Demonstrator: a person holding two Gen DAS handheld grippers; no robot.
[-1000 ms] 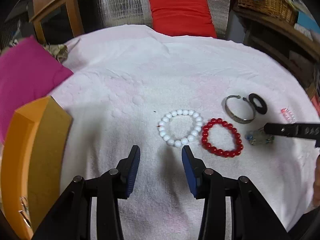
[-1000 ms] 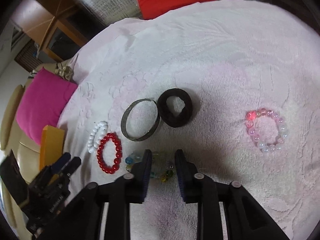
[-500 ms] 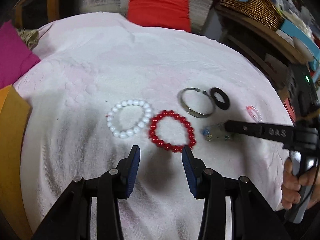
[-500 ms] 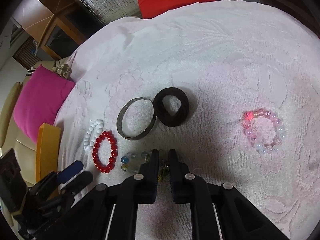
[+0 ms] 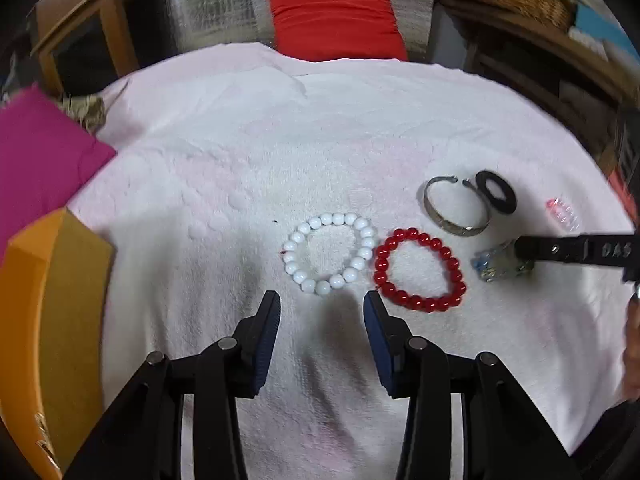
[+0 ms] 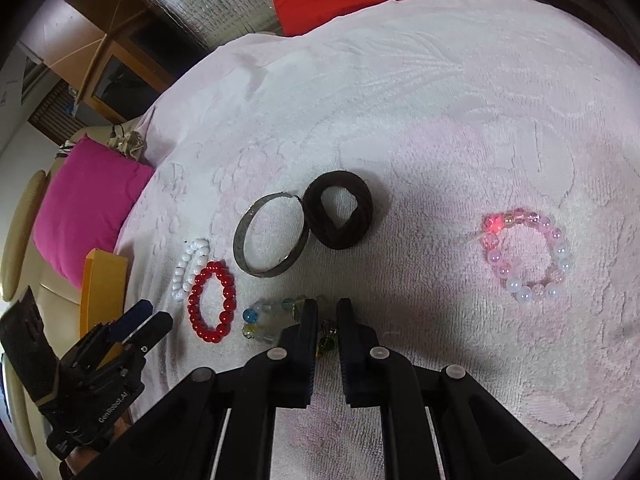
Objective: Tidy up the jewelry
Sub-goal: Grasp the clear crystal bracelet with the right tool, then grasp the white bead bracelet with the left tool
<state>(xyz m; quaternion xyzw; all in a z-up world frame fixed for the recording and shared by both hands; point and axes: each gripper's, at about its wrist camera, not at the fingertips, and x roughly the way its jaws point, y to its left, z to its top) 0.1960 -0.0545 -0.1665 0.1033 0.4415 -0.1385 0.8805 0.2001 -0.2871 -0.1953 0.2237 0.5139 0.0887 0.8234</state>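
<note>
**R tongs closed down on multicolour bead bracelet; L tongs wide, nothing held**

My L tongs hover low over the pale pink towel-covered surface, jaws spread wide w/ nothing between them. Just ahead of the tips lies the white round-bead bracelet, flat on the cloth. Touching or nearly touching its right side is the red glossy-bead bracelet, also flat.

My R tongs are narrowed to a slim gap around the near side of the clear, blue and green glass-bead bracelet. Beads sit between the pads, so I read it as gripped, tho the bracelet looks to be resting on the cloth. In the L view the same tongs come in from the right, tips at that bracelet.

Beyond it: the grey open metal cuff bangle lies flat, its rim touching the dark brown fabric hair tie on its right. Well apart to the right is the pale pink and clear bead bracelet, w/ one bead glowing red.

At the left edge: an orange box beside a magenta cushion. A red cushion stands at the far side against silver quilted backing.
</note>
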